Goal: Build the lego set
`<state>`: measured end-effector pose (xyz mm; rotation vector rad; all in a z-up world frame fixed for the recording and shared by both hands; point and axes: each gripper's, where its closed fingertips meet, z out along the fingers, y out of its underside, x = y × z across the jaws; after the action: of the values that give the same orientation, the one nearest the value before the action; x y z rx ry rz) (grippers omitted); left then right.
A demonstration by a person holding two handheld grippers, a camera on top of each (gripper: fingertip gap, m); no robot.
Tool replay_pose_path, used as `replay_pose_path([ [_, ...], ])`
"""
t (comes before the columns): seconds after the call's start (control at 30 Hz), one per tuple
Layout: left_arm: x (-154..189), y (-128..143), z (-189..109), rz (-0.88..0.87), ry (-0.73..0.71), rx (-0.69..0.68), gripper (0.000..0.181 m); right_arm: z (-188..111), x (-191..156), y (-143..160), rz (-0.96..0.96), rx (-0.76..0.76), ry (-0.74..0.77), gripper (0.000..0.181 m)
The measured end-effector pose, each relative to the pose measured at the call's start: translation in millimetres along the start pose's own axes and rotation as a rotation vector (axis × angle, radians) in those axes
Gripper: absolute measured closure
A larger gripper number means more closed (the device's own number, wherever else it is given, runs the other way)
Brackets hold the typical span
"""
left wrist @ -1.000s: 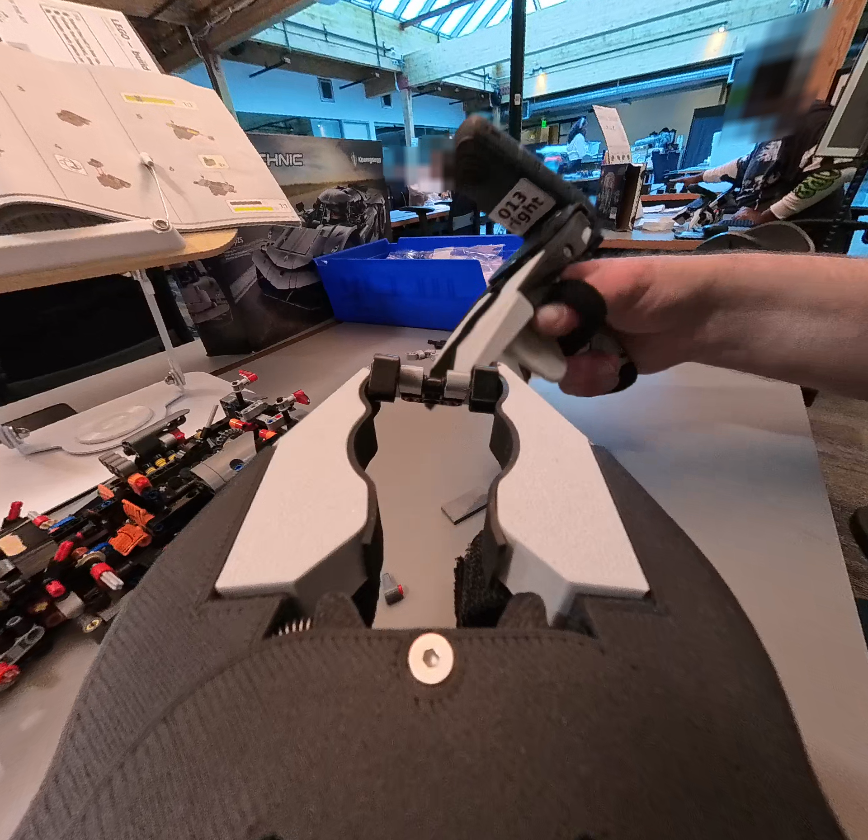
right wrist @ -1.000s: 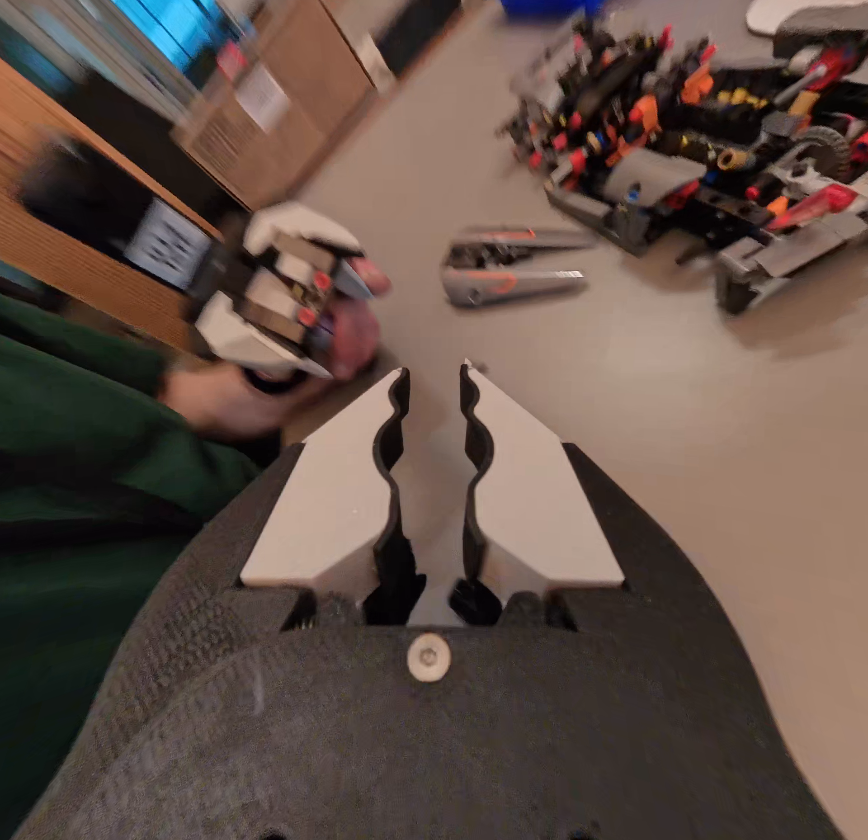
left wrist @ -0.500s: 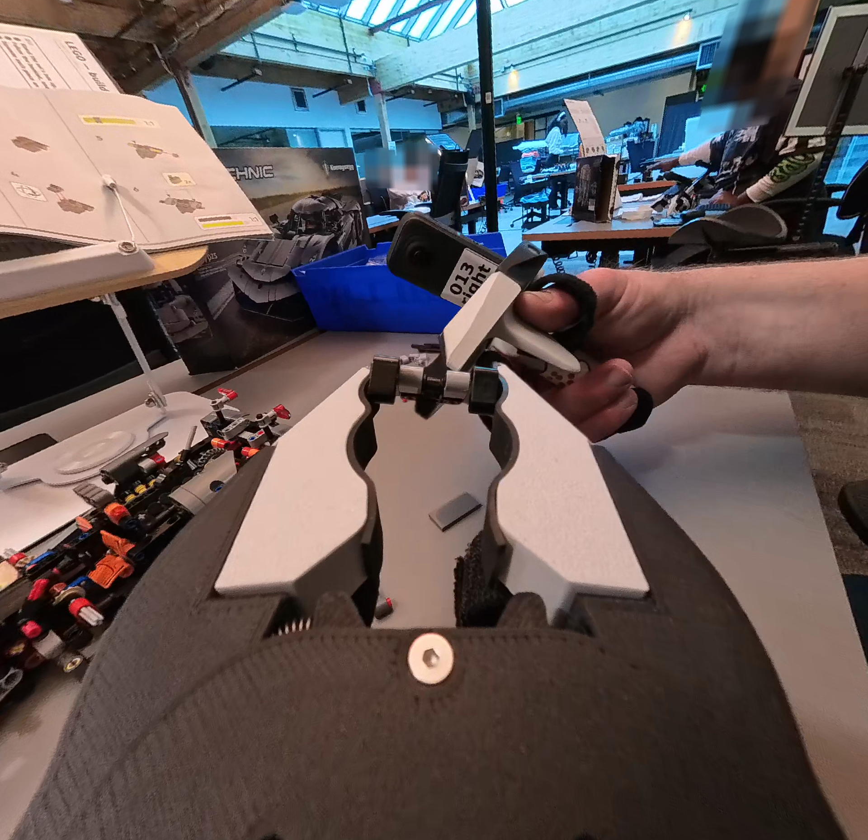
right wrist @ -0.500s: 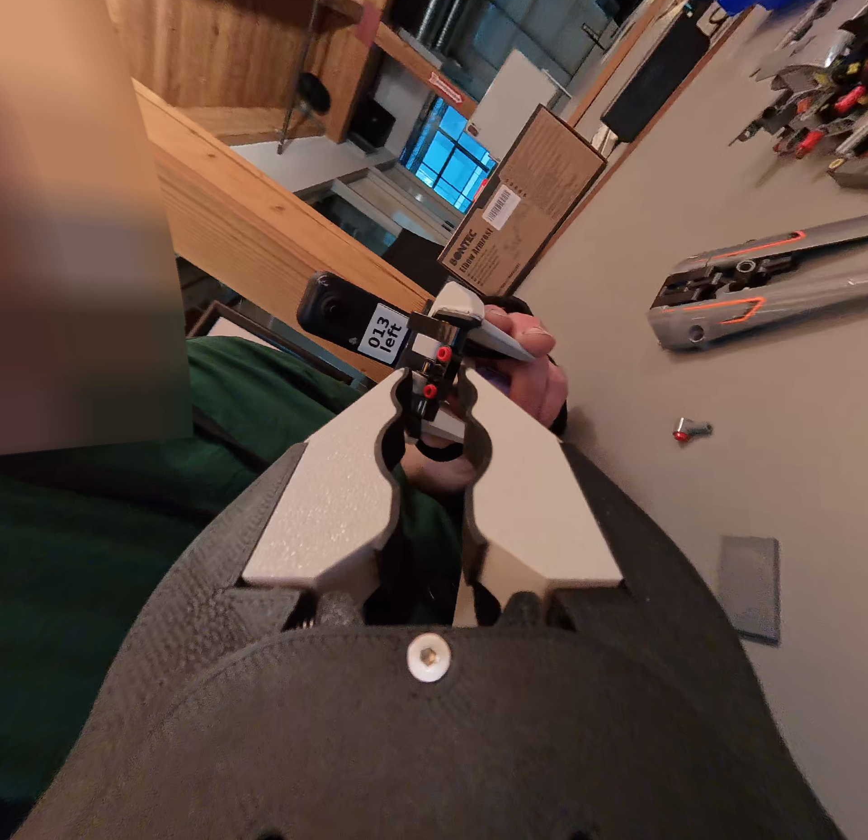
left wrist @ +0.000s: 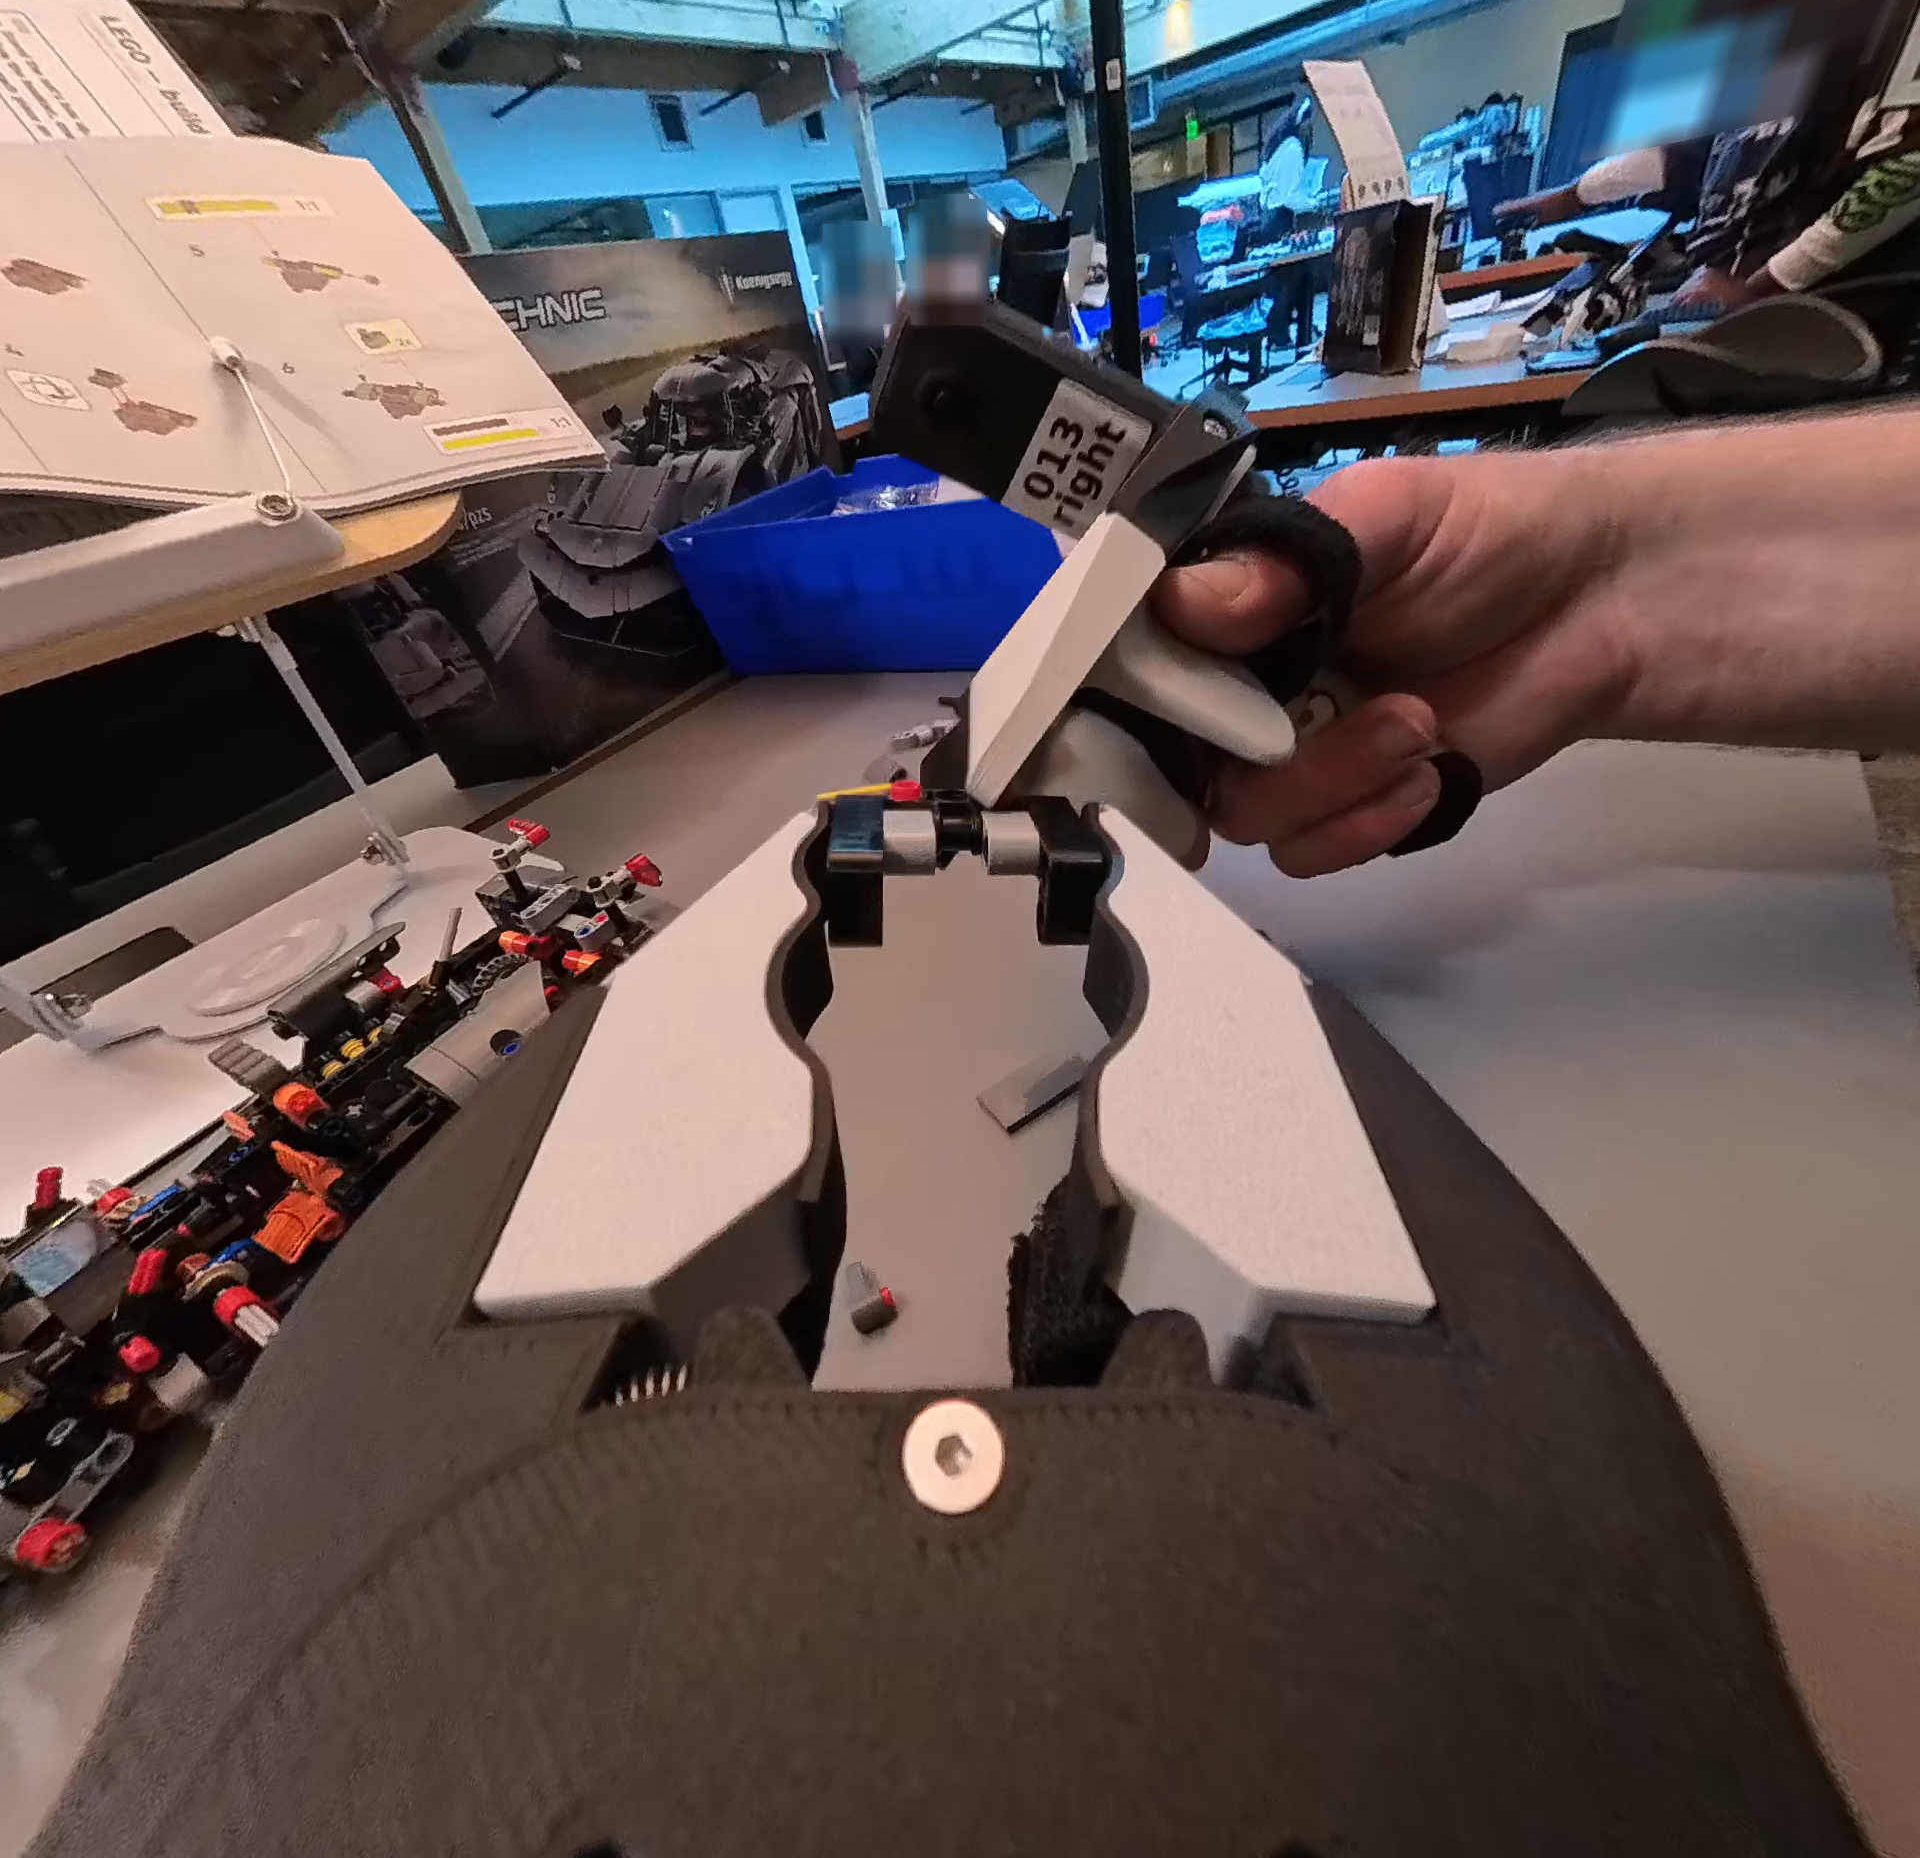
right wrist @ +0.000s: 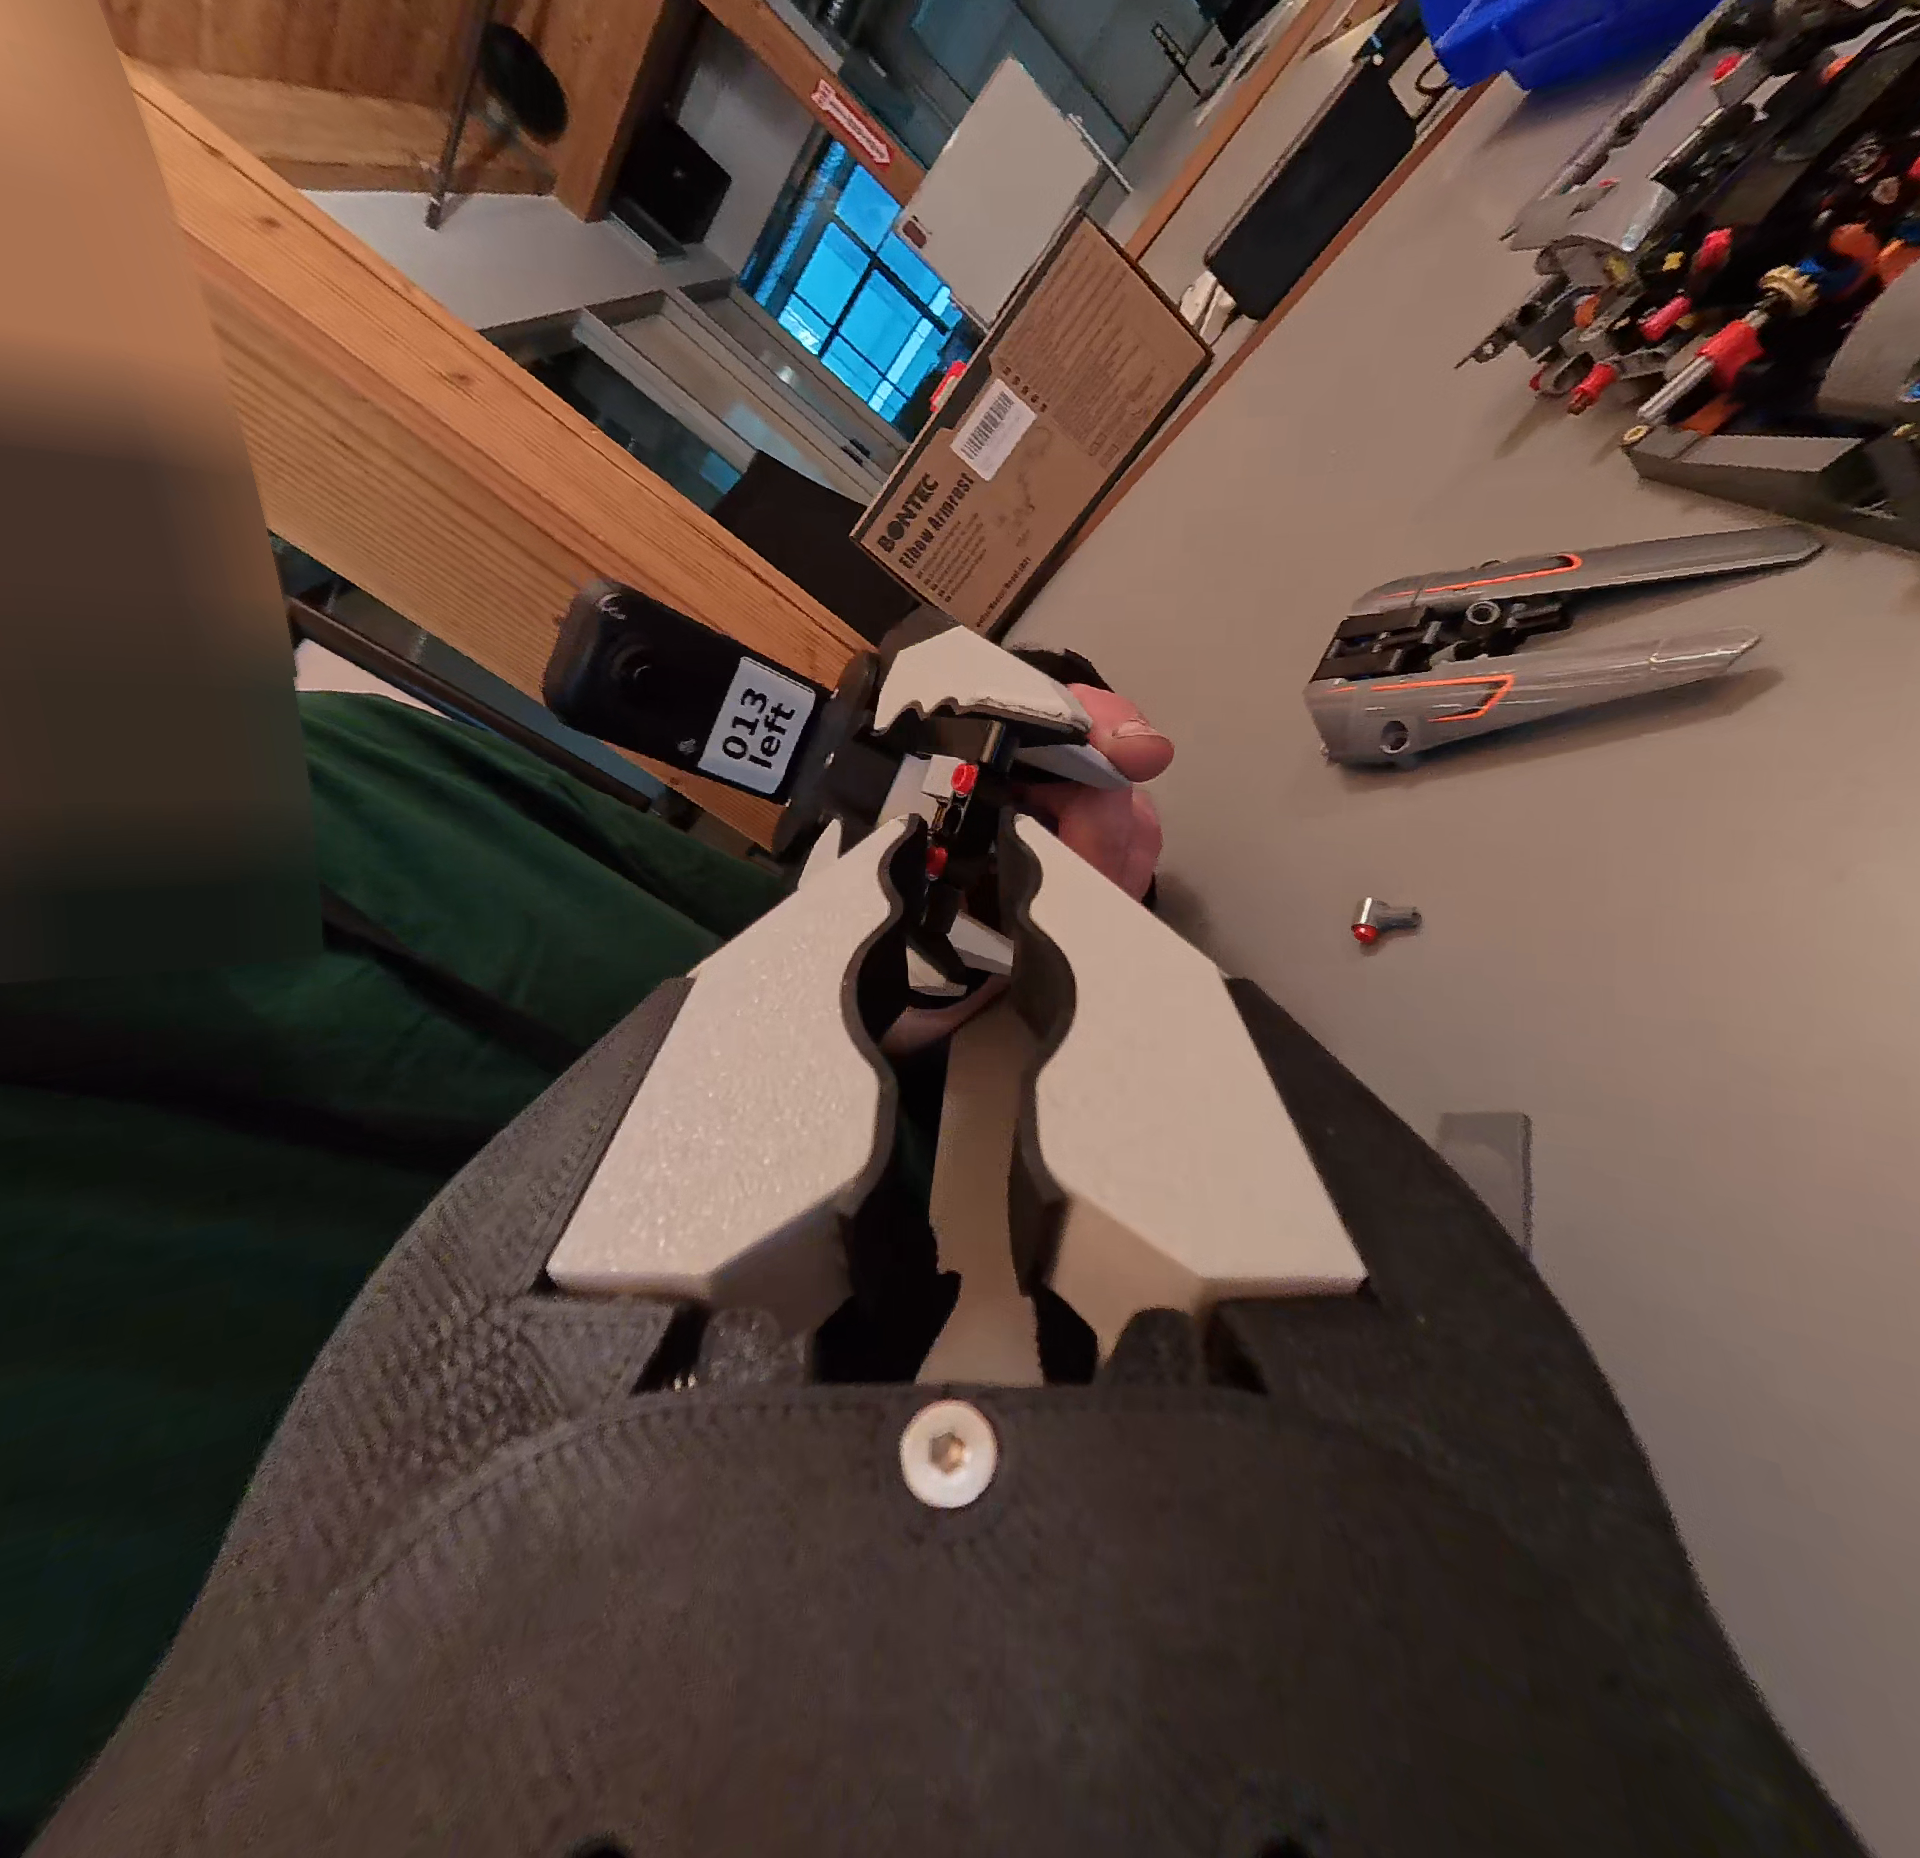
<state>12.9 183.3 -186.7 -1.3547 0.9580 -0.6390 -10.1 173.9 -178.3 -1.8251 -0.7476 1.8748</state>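
My left gripper (left wrist: 961, 868) is shut on a small black and grey lego sub-assembly (left wrist: 914, 840), held crosswise between its fingertips above the grey table (left wrist: 1558, 977). My right gripper (left wrist: 975, 785), held by a hand, comes down from the upper right and its tip meets the middle of that sub-assembly. In the right wrist view my right gripper (right wrist: 958, 858) is nearly closed, with the sub-assembly's red pins (right wrist: 938, 861) between its tips. The left gripper (right wrist: 977, 728) shows just beyond them.
A large part-built lego chassis (left wrist: 312, 1133) lies at left, also in the right wrist view (right wrist: 1766, 281). A grey and orange panel (right wrist: 1507, 655), a loose red-tipped pin (right wrist: 1382, 925), a flat grey tile (left wrist: 1034, 1091), a blue bin (left wrist: 862, 582) and an open instruction booklet (left wrist: 260, 333). My two grippers' fingertips are within a few centimetres of each other.
My right gripper swung away from the table toward the left gripper and closed in on the held sub-assembly. The left gripper kept its grip and shifted only slightly.
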Motion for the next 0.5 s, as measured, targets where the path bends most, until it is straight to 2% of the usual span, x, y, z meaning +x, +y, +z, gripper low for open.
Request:
replay_pose_path([
  [0.5,-4.0,19.0,8.0,0.023,-0.035,-0.113,0.136,-5.6,14.1,-2.1,-0.098,-0.03,0.169,0.172],
])
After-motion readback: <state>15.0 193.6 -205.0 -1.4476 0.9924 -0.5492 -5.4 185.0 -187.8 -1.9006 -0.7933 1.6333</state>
